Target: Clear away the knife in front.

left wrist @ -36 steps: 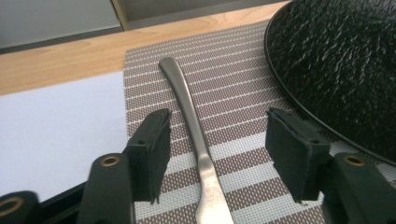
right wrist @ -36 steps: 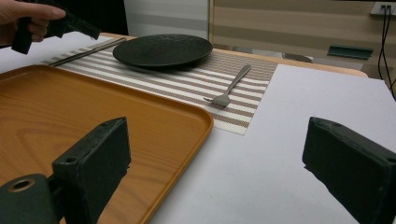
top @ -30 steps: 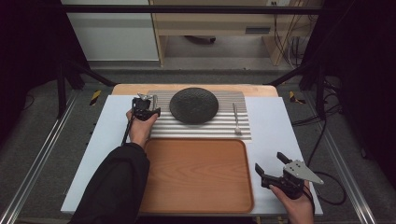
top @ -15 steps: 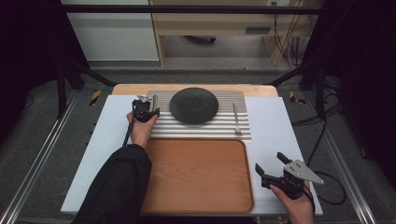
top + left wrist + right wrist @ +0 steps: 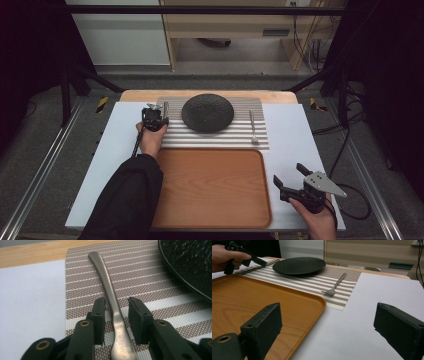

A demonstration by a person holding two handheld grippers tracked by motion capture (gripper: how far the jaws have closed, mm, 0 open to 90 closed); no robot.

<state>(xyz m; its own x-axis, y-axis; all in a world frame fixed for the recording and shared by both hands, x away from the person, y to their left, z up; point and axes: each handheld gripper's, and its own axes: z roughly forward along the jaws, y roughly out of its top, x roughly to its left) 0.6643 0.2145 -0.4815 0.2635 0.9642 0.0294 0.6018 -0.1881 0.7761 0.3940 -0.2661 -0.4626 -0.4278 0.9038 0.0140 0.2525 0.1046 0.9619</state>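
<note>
A metal utensil point(image 5: 106, 282) lies on the striped placemat point(image 5: 215, 140), left of a black plate point(image 5: 207, 112); only its handle shows. My left gripper point(image 5: 116, 306) stands open astride that handle, one jaw on each side with a small gap, low over the mat. In the high view the left gripper point(image 5: 159, 114) sits at the mat's left edge beside the utensil point(image 5: 166, 106). My right gripper point(image 5: 291, 175) is wide open over the white table top at the front right, with nothing between its jaws. The right gripper point(image 5: 328, 322) faces the plate point(image 5: 299, 265).
A fork point(image 5: 252, 127) lies on the mat's right side, tines toward me. A wooden tray point(image 5: 210, 200) stands empty in front of the mat, between the two hands. The right gripper's cable trails along the table's right edge.
</note>
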